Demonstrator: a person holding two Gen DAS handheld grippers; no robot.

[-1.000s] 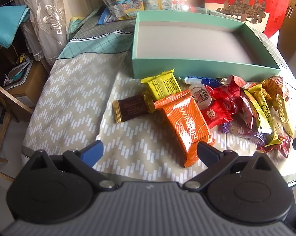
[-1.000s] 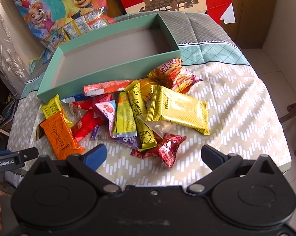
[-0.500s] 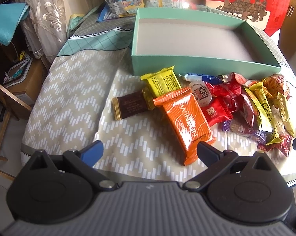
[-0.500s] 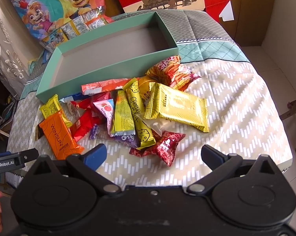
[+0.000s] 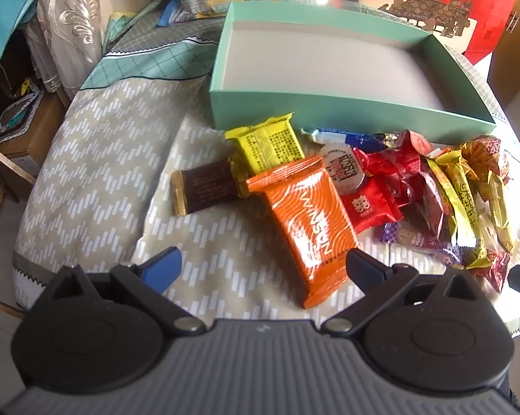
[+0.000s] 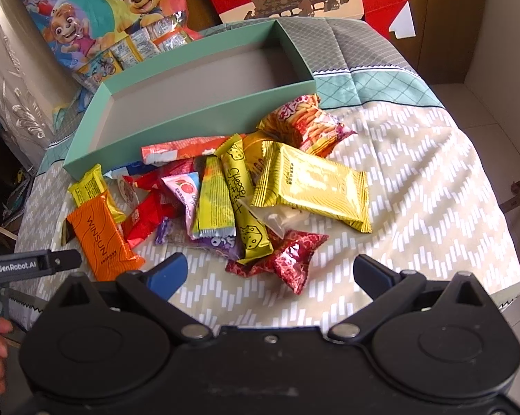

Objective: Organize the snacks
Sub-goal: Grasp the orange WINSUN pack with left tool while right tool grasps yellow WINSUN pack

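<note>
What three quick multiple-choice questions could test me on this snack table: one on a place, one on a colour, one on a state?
1. Where does the orange Winsun packet lie?
A. inside the box
B. on the cloth, at the pile's left end
C. on the floor

2. What colour are the walls of the box?
A. mint green
B. red
C. black

3. What is in the box right now?
A. every snack
B. one yellow packet
C. nothing

Answers:
1 B: it rests on the patterned cloth in front of the box, beside the brown bar.
2 A: the cardboard walls are mint green, the floor grey.
3 C: its grey floor is bare; both tools, left and right, are open and hold nothing.
</note>
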